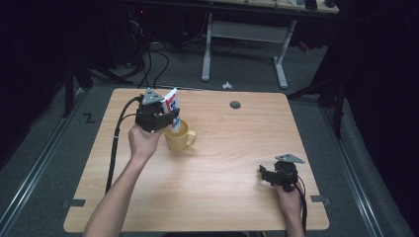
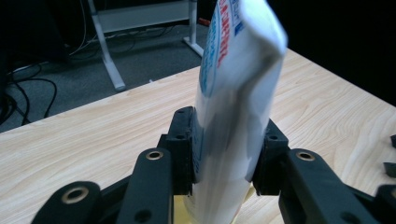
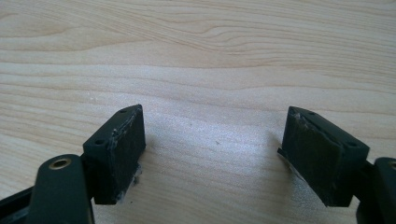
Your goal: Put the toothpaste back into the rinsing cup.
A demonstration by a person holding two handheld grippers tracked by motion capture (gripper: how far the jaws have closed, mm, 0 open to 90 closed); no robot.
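High view: left gripper [image 1: 170, 120] sits at the far-left part of the table [image 1: 232, 158], clamped on a white tube [image 1: 171, 106] with blue and red print. The tube stands nearly upright, its lower end down inside the yellow mug [image 1: 179, 136], its flat crimped end leaning up and to the right above the jaws. Whether the lower end touches the mug floor cannot be told.

Left gripper view: both black pads press the tube [image 2: 233, 116] from either side at its mid-body, and the soft wall is dented where they bite. A sliver of yellow mug rim [image 2: 183, 205] shows just below the jaws.

Risks, as judgement:
1. Tube is soft; the squeeze could force paste out at the cap end, or let the body slide between the pads.
2. A release while the tube leans could send it against the rim and tip it out, or drag the light mug sideways, since nothing steadies the mug.
3. The gripper body hangs just beside the rim; a sideways withdrawal could knock it.

Pose: left forearm reaches diagonally forward, hand wrapped around the gripper handle, jaws pointing away toward the mug. Right gripper [image 1: 267, 175] rests low near the right front corner, well apart from the mug; right gripper view shows its 2 jaws spread wide over bare wood, holding nothing.
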